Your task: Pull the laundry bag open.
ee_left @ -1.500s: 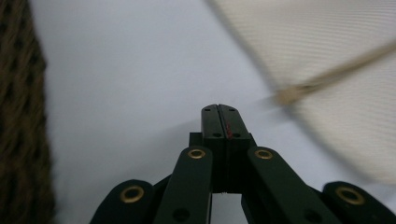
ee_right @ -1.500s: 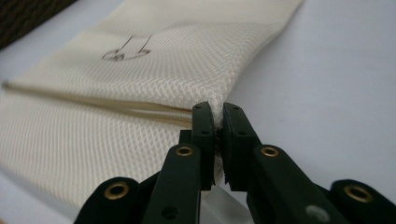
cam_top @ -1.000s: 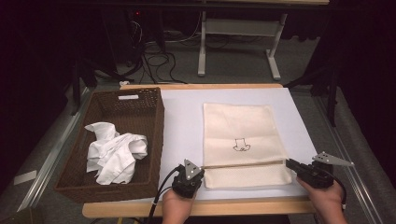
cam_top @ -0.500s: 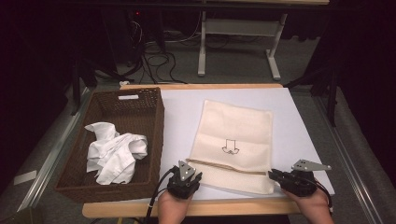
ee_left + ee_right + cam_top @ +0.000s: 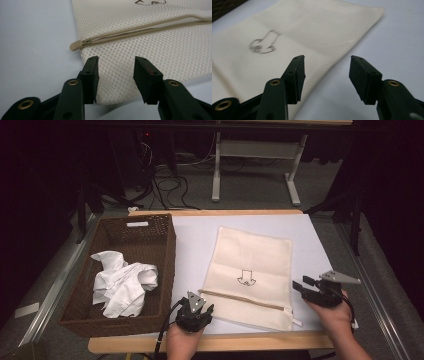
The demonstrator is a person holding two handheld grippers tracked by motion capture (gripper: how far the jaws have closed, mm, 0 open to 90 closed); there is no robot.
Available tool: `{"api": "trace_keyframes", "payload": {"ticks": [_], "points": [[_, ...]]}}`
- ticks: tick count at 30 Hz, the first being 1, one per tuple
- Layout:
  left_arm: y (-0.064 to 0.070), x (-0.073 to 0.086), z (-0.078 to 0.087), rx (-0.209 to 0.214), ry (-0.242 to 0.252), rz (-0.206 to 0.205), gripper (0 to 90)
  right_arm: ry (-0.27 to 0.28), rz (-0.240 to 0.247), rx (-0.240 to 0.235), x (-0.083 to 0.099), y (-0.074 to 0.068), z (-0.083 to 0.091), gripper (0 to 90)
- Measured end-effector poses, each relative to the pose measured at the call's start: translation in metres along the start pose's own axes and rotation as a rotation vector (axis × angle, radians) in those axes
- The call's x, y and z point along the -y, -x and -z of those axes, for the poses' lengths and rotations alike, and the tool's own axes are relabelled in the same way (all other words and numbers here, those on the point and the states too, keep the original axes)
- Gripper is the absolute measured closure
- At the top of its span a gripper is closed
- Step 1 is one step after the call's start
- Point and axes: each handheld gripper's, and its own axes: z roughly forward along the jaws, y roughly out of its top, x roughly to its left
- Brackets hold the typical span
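Jaws apart on both: left gripper (image 5: 115, 75) poised over the near corner of the mesh bag (image 5: 250, 275), just below the zip pull (image 5: 76, 45); right gripper (image 5: 305, 287) just beside the bag's right edge. Lying flat on the white table (image 5: 195, 245), beside the basket (image 5: 167, 245). Likely light, limp and floppy, so best pinched at the corner hem or the zip pull.

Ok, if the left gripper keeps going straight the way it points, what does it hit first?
Probably the mesh bag: the left gripper, fingers open, already straddles its near corner, zipper pull just beyond.

A dim room with grey carpet floor (image 5: 250, 195); a white desk frame (image 5: 255, 155) stands beyond the tabletop (image 5: 210, 342), black cables (image 5: 170, 182) tangled beside it.
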Motion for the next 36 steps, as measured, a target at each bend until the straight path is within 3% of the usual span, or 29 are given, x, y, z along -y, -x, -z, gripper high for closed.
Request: {"api": "trace_keyframes", "payload": {"ticks": [3, 5, 9, 10, 11, 12, 14, 18, 20, 24, 27, 31, 34, 36], "points": [[0.000, 0.001, 0.000, 0.000, -0.003, -0.006, 56.3, -0.057, -0.042, 0.038, -0.010, 0.016, -0.030, 45.5], [-0.002, 0.001, 0.001, 0.001, 0.000, -0.001, 56.4, -0.077, -0.073, 0.038, -0.014, 0.023, -0.049, 44.2], [-0.003, 0.002, 0.001, 0.010, -0.005, 0.008, 56.3, -0.128, -0.059, 0.058, -0.020, 0.023, -0.077, 44.5], [-0.004, 0.002, 0.001, 0.010, 0.000, 0.009, 56.1, -0.129, -0.045, 0.067, -0.022, 0.021, -0.080, 48.2], [-0.004, 0.002, 0.002, 0.008, -0.003, 0.008, 55.8, -0.146, 0.006, 0.111, -0.024, 0.014, -0.083, 64.1], [-0.005, 0.002, 0.002, 0.009, -0.003, 0.008, 55.8, -0.154, 0.050, 0.121, -0.024, 0.011, -0.083, 78.9], [-0.005, 0.002, 0.001, 0.006, -0.005, 0.008, 55.6, -0.165, 0.062, 0.085, -0.025, 0.009, -0.083, 88.0], [-0.002, 0.002, -0.001, 0.017, -0.007, 0.001, 53.5, -0.156, 0.060, 0.107, -0.023, 0.012, -0.076, 88.6], [0.000, 0.001, -0.004, 0.021, -0.019, -0.007, 52.0, -0.147, 0.050, 0.143, -0.019, 0.021, -0.067, 88.5], [0.004, -0.002, -0.013, 0.040, -0.036, -0.013, 51.2, -0.147, 0.015, 0.168, -0.009, 0.042, -0.049, 88.4], [0.010, -0.008, -0.020, 0.066, -0.042, -0.040, 55.0, -0.145, 0.016, 0.165, -0.003, 0.046, -0.041, 87.0], [0.015, -0.012, -0.024, 0.080, -0.047, -0.081, 78.7, -0.124, 0.027, 0.176, -0.003, 0.042, -0.035, 74.3], [0.014, -0.019, -0.028, 0.036, -0.047, -0.119, 86.7, -0.075, 0.035, 0.173, -0.002, 0.036, -0.022, 65.9], [0.009, -0.022, -0.033, 0.009, -0.040, -0.098, 86.9, -0.044, 0.041, 0.163, 0.000, 0.031, -0.011, 61.9]]}}
